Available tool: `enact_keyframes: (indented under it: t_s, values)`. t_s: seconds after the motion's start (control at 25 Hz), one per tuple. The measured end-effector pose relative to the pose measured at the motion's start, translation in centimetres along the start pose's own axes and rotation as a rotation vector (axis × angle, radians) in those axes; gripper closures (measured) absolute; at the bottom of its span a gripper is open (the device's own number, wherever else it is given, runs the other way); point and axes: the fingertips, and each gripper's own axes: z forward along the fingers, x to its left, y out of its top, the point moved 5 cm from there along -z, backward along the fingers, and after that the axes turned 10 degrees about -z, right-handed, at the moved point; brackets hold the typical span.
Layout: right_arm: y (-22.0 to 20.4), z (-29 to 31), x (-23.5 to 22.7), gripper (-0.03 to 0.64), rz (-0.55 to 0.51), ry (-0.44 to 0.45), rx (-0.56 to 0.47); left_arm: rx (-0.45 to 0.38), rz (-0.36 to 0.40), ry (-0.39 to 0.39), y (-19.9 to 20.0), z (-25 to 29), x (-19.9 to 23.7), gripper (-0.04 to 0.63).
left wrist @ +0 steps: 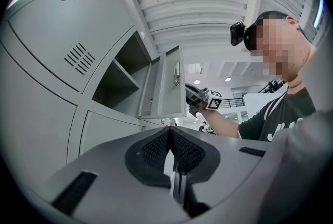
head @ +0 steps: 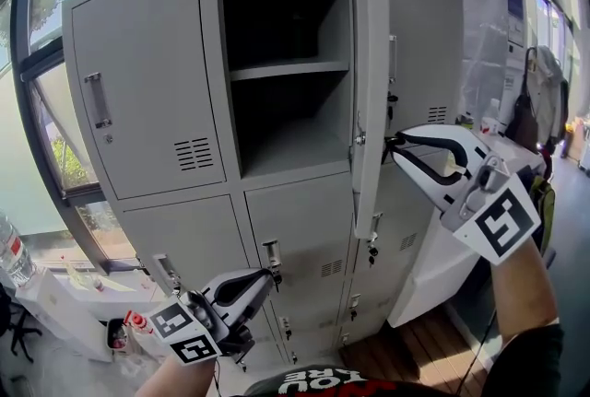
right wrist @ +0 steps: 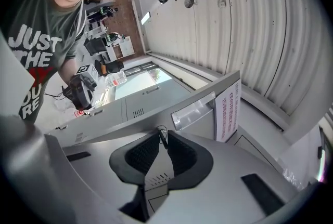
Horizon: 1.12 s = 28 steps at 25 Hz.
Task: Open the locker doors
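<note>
Top-middle door [head: 369, 82] of the grey sheet-steel locker bank [head: 147, 82], open and edge-on to me, is a thin, stiff, light panel. I judge that it swings freely on its hinges and is best taken at the latch on its free edge, since the painted flats would slip. My right gripper [head: 396, 145] has its fingers drawn narrow onto the small metal key tab [right wrist: 162, 134] at that edge. My left gripper [head: 263, 278] hangs by the lower doors [head: 295, 229], fingers pressed together on nothing.
</note>
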Motion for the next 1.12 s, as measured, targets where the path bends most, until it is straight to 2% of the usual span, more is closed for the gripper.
enact_keyframes:
  t_s: [0.24, 0.36, 0.52, 0.64, 0.8, 0.96, 1.12]
  values:
    - [-0.1, -1.7, -0.7, 0.430, 0.078, -0.030, -0.036, -0.008, 0.003, 0.008, -0.3, 0.4, -1.1, 0.590]
    - [-0.8, -3.7, -0.5, 0.419, 0.143, -0.059, -0.040, -0.015, 0.011, 0.011, 0.0, 0.5, -1.3, 0.589]
    - [-2.5, -7.2, 0.8, 0.419, 0.313, -0.120, -0.046, -0.034, 0.029, 0.019, 0.7, 0.8, -1.4, 0.589]
    - [-3.8, -9.2, 3.7, 0.449, 0.476, -0.144, -0.035, -0.043, 0.043, 0.028, 1.0, 1.1, -1.6, 0.590]
    - [-5.7, -10.8, 8.5, 0.538, 0.689, -0.178, -0.011, -0.048, 0.045, 0.051, 0.7, 1.4, -1.5, 0.590]
    - [-7.4, -11.4, 13.0, 0.572, 0.902, -0.185, 0.014, -0.044, 0.042, 0.068, -0.2, 1.5, -1.4, 0.589]
    - [-8.5, -11.0, 16.4, 0.580, 1.003, -0.147, 0.077, -0.029, 0.050, 0.085, -1.4, 1.6, -1.5, 0.589]
